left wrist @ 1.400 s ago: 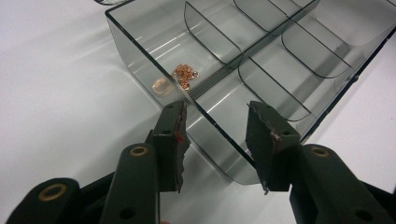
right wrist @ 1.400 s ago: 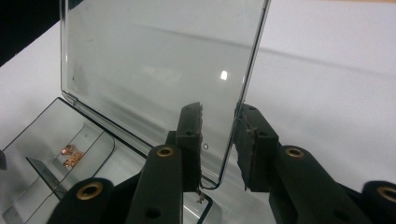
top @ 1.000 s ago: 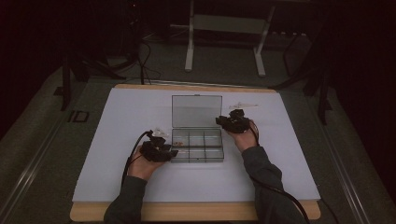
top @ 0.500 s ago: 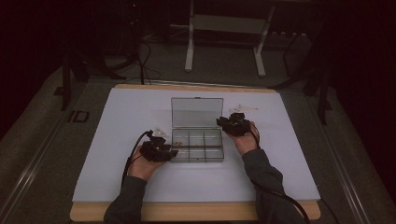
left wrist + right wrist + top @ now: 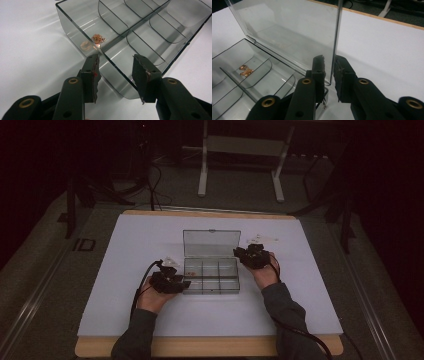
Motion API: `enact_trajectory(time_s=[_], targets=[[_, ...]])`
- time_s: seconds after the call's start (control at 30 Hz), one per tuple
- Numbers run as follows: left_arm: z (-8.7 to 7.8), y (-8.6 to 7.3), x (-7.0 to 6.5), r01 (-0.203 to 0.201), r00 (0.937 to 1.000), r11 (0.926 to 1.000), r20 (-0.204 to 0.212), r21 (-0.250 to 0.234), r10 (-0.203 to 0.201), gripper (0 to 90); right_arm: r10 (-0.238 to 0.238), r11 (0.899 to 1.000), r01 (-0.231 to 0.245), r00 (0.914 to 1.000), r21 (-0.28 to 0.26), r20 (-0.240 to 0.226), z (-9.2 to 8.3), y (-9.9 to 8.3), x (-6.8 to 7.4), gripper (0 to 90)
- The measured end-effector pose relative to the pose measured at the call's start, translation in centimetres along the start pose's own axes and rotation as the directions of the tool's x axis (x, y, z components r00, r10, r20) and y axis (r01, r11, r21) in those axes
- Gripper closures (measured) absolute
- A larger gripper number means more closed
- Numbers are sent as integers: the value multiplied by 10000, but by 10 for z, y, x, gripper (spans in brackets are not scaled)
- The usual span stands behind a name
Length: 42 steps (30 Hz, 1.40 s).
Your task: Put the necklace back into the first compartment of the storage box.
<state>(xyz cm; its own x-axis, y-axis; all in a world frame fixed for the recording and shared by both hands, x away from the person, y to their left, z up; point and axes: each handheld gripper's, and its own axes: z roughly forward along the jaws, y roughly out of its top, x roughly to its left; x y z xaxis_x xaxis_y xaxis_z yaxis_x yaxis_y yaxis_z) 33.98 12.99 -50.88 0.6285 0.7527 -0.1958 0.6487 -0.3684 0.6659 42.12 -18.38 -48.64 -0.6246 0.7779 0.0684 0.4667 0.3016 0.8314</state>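
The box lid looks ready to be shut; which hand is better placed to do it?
Probably the right gripper: its jaws straddle the upright lid's edge. The left gripper straddles the box's front wall.

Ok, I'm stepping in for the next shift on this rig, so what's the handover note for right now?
Left gripper: jaws open, straddling the near wall of the clear box, not pressing it.
Right gripper: jaws either side of the open lid's side edge; they have just been closing, with a small gap showing, so no firm grip yet.
Things: box on the white sheet, lid upright; small copper-coloured jewellery in one end compartment, other compartments look bare; small pale items lie on the sheet beyond the right hand.
Done: jewellery is in.
Left: probably shutting the lid.
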Motion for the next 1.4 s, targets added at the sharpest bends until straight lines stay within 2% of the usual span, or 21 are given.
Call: enact_trajectory(time_s=[0.87, 1.1, 1.27, 1.4], targets=[[-3, 0, 0, -92, 9999, 9999, 117, 47, 92, 588, -309, 9992, 311, 9995, -260, 53, -17, -3, 6, 831], [-5, 1, 0, -239, 9997, 9997, 83, 3, 239, 600, -439, 9986, 441, 9990, -284, 80, -20, -5, 9, 830], [-11, 3, -3, -236, 9997, 9983, 63, -540, 240, 630, -587, 9978, 591, 9982, -290, 156, -23, -5, 12, 829], [-18, 6, -7, -452, 9990, 9947, -85, -919, 446, 689, -648, 9972, 653, 9978, -360, 142, -26, -5, 13, 829]])
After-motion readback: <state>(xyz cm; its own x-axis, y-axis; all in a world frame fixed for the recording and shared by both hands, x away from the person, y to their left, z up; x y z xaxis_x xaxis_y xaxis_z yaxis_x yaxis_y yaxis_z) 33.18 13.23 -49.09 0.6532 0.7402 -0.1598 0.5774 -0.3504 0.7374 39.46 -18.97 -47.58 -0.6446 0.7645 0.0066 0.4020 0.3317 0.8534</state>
